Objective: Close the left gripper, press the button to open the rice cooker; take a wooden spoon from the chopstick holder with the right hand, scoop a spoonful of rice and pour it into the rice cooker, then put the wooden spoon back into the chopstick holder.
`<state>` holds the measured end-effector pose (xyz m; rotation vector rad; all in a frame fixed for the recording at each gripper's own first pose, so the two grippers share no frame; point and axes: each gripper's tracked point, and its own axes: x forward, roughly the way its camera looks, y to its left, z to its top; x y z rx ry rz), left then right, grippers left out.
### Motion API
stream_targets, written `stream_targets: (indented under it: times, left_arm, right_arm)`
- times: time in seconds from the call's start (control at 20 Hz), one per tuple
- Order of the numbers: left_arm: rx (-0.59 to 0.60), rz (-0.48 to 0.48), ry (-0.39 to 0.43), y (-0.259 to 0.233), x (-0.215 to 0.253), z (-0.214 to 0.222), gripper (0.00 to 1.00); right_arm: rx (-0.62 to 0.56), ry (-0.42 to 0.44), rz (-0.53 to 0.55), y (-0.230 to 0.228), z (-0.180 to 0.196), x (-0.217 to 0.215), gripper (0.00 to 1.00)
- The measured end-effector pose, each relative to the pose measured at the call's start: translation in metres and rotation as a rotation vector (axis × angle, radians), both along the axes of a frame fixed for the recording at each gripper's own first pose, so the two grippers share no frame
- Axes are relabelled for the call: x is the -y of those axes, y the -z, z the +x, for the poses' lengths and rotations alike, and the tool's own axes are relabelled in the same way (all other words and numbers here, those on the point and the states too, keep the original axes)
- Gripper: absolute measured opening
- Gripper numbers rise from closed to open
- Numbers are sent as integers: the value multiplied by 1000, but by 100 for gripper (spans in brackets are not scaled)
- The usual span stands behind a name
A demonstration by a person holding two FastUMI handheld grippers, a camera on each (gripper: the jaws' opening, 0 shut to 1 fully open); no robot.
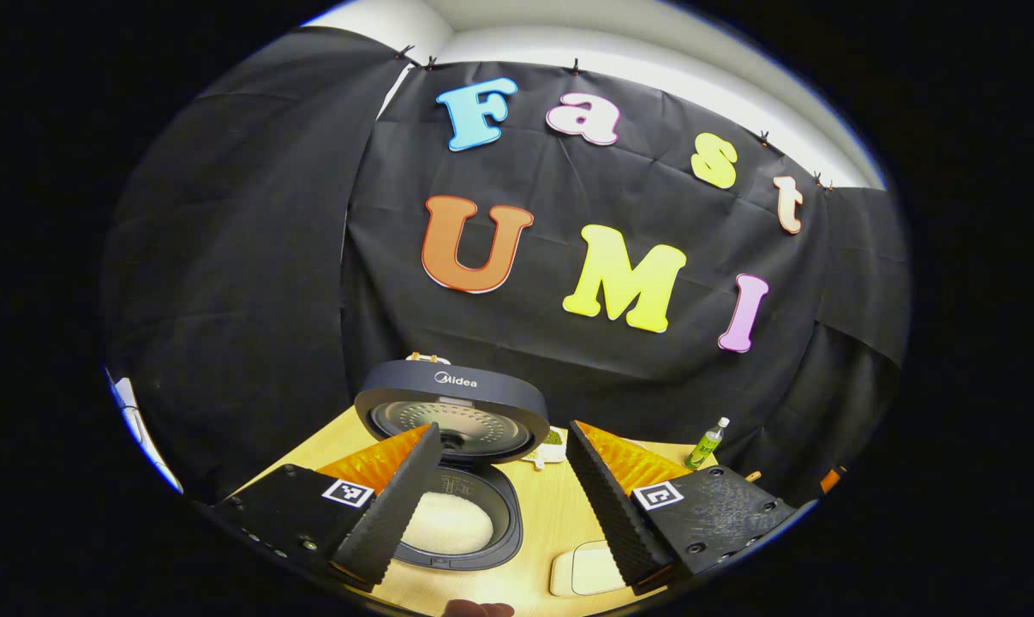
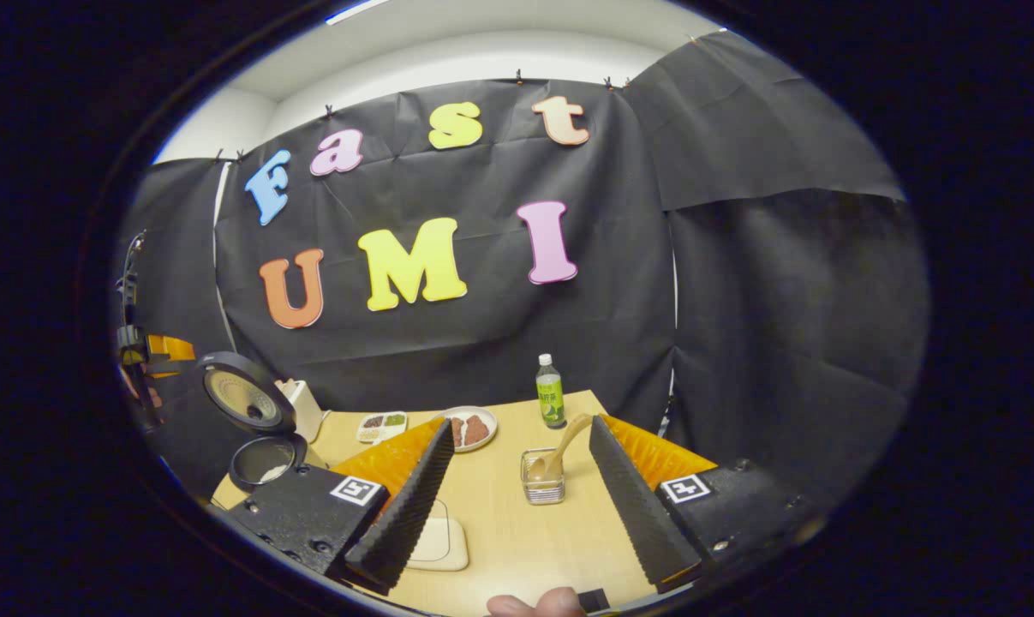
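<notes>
OK, cooker (image 1: 448, 420) lid's up, both grippers spread, holding nothing. Spoon (image 2: 561, 446) leans in the holder (image 2: 543, 486); looks light, stiff, smooth. I'd pinch it mid-handle.

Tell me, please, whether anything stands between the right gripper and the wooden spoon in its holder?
Nothing visible does. The right gripper is open, and bare table lies between it and the wooden spoon leaning in the chopstick holder.
</notes>
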<state>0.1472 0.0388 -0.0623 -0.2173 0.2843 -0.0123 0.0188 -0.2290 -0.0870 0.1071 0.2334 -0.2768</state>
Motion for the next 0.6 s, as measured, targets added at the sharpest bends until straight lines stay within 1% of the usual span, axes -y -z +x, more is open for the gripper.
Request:
stream_targets:
  times: [0.2, 0.3, 0.4, 0.5, 0.6]
  left_arm:
    - [52, 65, -20, -12, 2, -25, 94]
    - [65, 90, -28, -15, 4, -39, 94]
    - [83, 115, -31, -18, 11, -49, 94]
    - [89, 147, -35, -16, 17, -57, 94]
    - [97, 153, -36, -14, 29, -65, 94]
  right_arm:
    - [-12, -24, 16, 6, 5, 7, 100]
    - [-25, -35, 2, 10, 11, 12, 99]
    - [-48, -37, -17, 17, 17, 22, 100]
    - [-73, -37, -27, 27, 27, 33, 100]
    - [-97, -46, -24, 40, 40, 45, 99]
